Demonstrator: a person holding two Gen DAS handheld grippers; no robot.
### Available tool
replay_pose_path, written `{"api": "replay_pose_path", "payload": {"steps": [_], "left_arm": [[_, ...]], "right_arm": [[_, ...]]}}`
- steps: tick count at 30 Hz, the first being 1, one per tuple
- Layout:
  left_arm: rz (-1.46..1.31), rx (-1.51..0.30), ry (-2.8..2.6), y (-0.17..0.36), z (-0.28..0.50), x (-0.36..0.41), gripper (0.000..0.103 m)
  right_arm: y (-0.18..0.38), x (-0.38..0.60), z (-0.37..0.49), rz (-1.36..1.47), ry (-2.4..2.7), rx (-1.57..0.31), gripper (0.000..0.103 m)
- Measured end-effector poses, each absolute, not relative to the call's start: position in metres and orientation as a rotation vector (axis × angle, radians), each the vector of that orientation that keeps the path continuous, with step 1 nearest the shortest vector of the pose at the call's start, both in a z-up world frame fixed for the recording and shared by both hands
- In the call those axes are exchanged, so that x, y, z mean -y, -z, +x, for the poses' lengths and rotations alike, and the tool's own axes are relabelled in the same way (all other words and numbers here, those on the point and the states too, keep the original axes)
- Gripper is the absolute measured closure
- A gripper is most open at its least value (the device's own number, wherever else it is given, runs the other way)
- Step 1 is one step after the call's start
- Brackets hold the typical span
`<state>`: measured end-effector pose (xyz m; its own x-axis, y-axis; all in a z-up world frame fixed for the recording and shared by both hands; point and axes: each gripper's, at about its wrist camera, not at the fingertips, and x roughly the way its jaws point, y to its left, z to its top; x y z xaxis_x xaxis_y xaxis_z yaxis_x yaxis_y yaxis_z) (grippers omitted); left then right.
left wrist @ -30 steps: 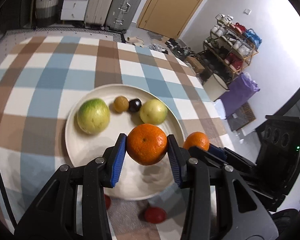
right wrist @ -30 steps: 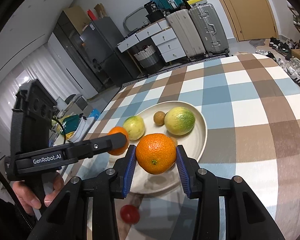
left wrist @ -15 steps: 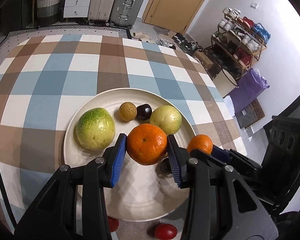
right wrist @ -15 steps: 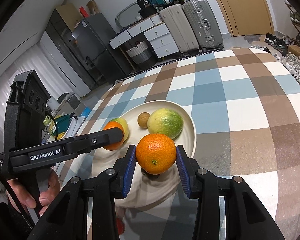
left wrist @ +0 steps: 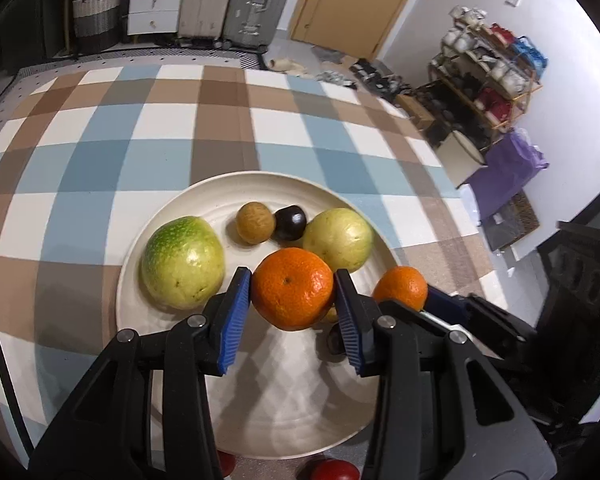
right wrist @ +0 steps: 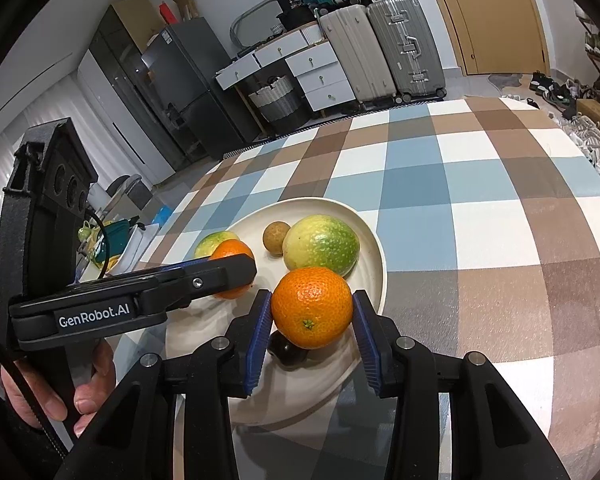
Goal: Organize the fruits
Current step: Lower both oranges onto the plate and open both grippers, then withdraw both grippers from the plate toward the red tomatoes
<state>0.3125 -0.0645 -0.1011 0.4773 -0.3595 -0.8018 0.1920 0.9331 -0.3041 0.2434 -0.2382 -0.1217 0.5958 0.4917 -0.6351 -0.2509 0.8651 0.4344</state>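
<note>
My left gripper (left wrist: pixel 293 310) is clamped on an orange (left wrist: pixel 294 288), blue pads pressed to both its sides, held over the near middle of the plate (left wrist: pixel 260 408). My right gripper (right wrist: pixel 311 330) is clamped on a second orange (right wrist: pixel 311 307) in the same way, over the plate's near right edge; in the left view that orange (left wrist: pixel 400 288) shows just right of the first, at the rim. The plate is cream, round, and sits on a checked cloth (left wrist: pixel 140 136) of blue, brown and white squares. On the plate, far side, left to right in the left view: a large green-yellow fruit (left wrist: pixel 182 262), a small brown fruit (left wrist: pixel 255 223), a small dark fruit (left wrist: pixel 290 222) touching the brown one, and a pale yellow-green fruit (left wrist: pixel 337 239) touching the dark one. Another small dark fruit (right wrist: pixel 287 350) lies on the plate under my right orange, and beside it a bit of something yellowish, mostly hidden. Off the plate, at the near edge of the left view, two red fruits (left wrist: pixel 334 470) lie on the cloth, partly cut off. My left hand (right wrist: pixel 56 392) shows in the right view, wrapped round the black handle. Far beyond the table: two suitcases (right wrist: pixel 384 48), a white drawer unit (right wrist: pixel 312 72), a woven basket (right wrist: pixel 276 100), a wooden door (right wrist: pixel 496 12) and, to the right in the left view, a shelf rack (left wrist: pixel 492 76).
</note>
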Motion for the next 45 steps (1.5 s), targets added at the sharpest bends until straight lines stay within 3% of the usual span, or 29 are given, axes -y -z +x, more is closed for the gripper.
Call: {"api": "replay_pose_path", "payload": {"steps": [3,22,31,34,45], "left_arm": [[-0.179,-1.011,0.343,0.096,0.309,0.063,0.062],[-0.141,-0.922,0.297,0.05,0.242,0.041,0.052],[-0.107,-0.856,0.238,0.036,0.198,0.026,0.034],[-0.097,-0.825,0.212,0.033,0.183,0.02,0.024],[-0.093,-0.798,0.188,0.043,0.141,0.003,0.02]], "right_arm": [[0.117,0.239,0.238,0.315,-0.441,-0.805,0.052],[0.08,0.233,0.192,0.292,-0.457,-0.7,0.052],[0.066,0.221,0.163,0.266,-0.475,-0.656,0.051],[0.065,0.215,0.152,0.247,-0.475,-0.646,0.043],[0.065,0.202,0.118,0.209,-0.461,-0.604,0.025]]}}
